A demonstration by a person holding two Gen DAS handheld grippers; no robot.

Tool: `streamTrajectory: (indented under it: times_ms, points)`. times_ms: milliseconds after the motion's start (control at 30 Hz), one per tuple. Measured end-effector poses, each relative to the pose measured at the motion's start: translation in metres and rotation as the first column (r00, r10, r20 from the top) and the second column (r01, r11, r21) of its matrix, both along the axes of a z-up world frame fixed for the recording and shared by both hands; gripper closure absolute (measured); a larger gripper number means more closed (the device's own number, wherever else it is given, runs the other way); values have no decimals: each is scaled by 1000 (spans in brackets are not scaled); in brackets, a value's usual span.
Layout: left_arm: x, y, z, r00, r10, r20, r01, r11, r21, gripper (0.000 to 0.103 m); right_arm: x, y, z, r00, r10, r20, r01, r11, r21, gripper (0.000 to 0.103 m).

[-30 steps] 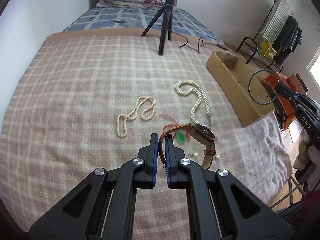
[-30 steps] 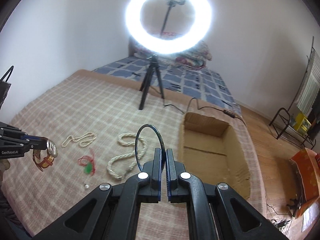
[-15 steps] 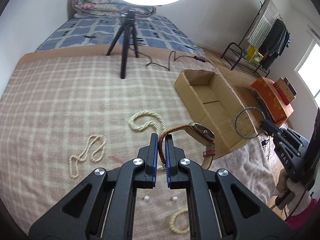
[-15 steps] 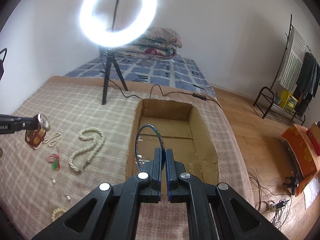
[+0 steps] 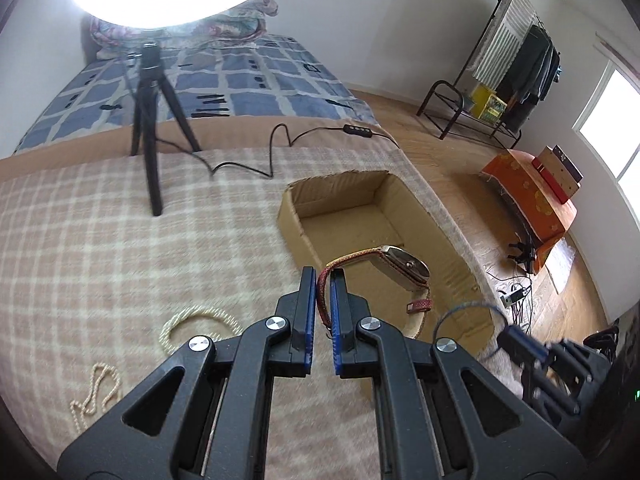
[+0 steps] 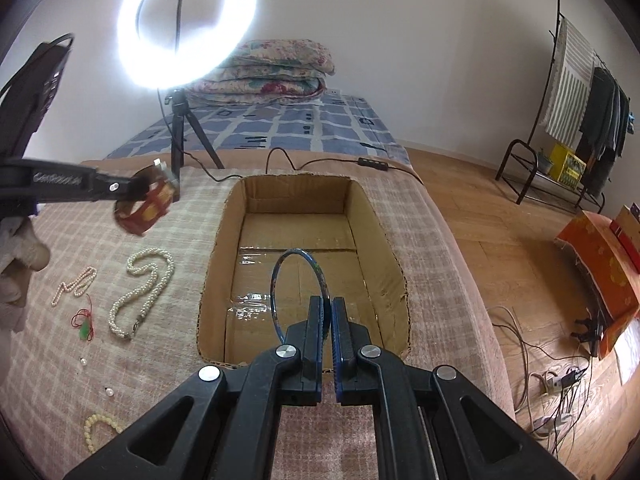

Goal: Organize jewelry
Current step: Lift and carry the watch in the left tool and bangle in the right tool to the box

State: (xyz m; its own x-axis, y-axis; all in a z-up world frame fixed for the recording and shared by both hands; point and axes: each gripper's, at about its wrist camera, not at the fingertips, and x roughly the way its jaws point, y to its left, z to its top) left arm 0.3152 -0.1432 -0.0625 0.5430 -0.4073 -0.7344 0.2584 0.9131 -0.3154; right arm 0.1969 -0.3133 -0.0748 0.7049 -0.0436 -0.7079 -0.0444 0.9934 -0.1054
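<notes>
Cardboard box (image 6: 224, 236): lies directly below right gripper (image 6: 327, 316), clamped on bangle (image 6: 298, 280); left gripper (image 5: 323, 292), clamped on watch (image 5: 400, 266), is held nearer its rim.

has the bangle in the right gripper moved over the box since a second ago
Yes. The right gripper carried the blue bangle rightward, from above the blanket beside the pearl necklace to over the open cardboard box.
</notes>
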Motion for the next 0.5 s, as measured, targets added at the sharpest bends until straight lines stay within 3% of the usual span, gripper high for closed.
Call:
streamTrajectory:
  times_ms: [500]
  points:
    - [46,-50,-20,999,-16,-30,17,1000,13,96,10,-5,-8,1000,-8,-22,9,999,49,102]
